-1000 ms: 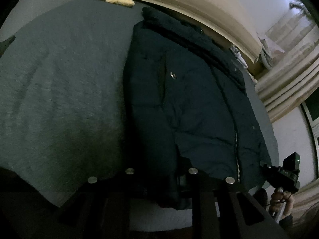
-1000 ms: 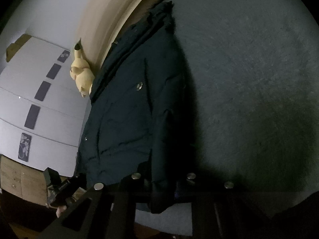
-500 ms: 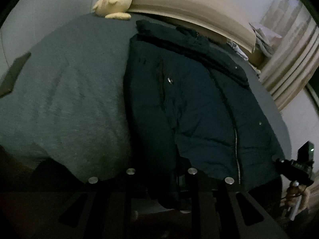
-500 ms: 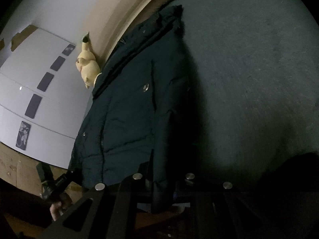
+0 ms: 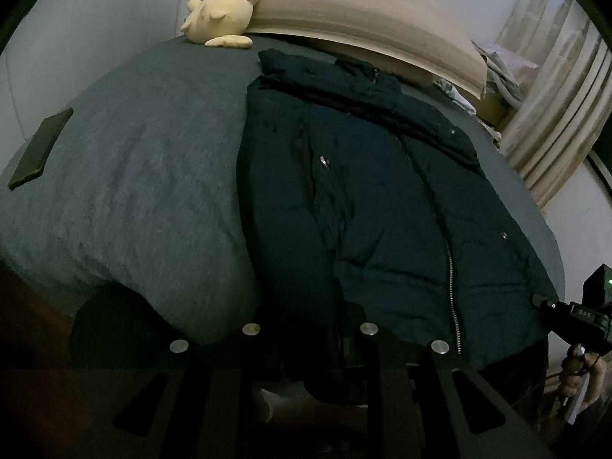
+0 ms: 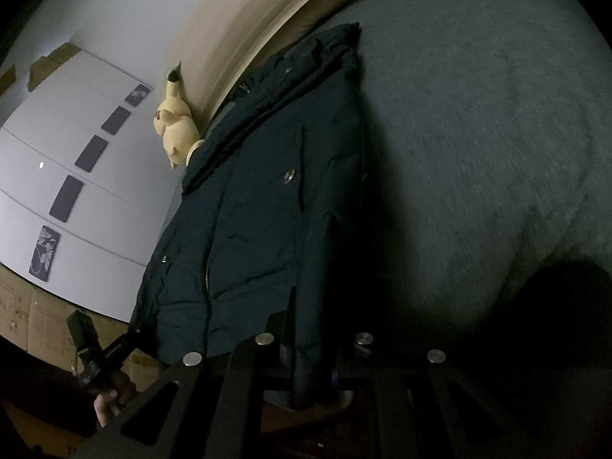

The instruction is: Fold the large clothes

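Your left gripper [image 5: 311, 348] and right gripper [image 6: 311, 359] are each closed on the hem of the jacket [image 5: 382, 199]. The jacket lies flat on the bed [image 5: 145, 160]. Beyond its collar, a plush toy [image 5: 225, 4] leans against the headboard [image 5: 363, 11].

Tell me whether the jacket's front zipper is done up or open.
Done up, as far as shows: the zipper teeth run closed down the jacket front; its upper part is too dark to tell.

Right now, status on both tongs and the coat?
Left tongs and right tongs both shut on the hem of the dark navy padded coat. Coat flat on the grey bed cover. Yellow plush toy clear, by headboard.
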Demonstrator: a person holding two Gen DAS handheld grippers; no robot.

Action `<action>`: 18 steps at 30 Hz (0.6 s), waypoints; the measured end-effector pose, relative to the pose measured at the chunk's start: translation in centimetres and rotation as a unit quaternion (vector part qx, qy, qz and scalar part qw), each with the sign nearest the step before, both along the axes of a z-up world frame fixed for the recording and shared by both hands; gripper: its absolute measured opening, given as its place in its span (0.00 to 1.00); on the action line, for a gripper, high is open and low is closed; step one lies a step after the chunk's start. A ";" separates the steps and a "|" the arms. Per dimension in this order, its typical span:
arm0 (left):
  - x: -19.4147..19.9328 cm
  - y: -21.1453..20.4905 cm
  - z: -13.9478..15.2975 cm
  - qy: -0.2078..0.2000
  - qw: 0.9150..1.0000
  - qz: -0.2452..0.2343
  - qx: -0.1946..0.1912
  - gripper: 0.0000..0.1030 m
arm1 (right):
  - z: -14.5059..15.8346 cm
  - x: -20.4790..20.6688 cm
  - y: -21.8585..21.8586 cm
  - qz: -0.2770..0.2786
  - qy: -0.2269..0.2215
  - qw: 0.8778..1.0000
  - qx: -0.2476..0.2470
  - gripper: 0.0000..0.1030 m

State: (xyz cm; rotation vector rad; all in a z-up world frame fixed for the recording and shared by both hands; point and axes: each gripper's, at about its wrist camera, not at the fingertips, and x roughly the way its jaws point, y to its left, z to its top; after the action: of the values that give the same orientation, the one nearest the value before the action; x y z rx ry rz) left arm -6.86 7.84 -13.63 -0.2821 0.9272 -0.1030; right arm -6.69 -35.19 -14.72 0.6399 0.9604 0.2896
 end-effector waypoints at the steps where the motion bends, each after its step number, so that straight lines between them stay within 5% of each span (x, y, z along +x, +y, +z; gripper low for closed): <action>1: 0.0 0.1 0.0 0.000 1.000 -0.001 0.001 0.18 | 0.0 -0.2 -0.1 0.001 0.000 1.000 -0.001 0.11; 18: -1.1 0.4 0.4 -0.015 1.000 -0.012 0.023 0.18 | 0.9 -0.5 0.4 0.008 -0.010 1.000 -0.025 0.11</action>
State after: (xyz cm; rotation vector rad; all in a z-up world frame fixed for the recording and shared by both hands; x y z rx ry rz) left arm -7.91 8.20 -13.21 -0.2268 0.9017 -0.1071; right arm -7.21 -34.75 -13.85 0.5826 0.9520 0.2844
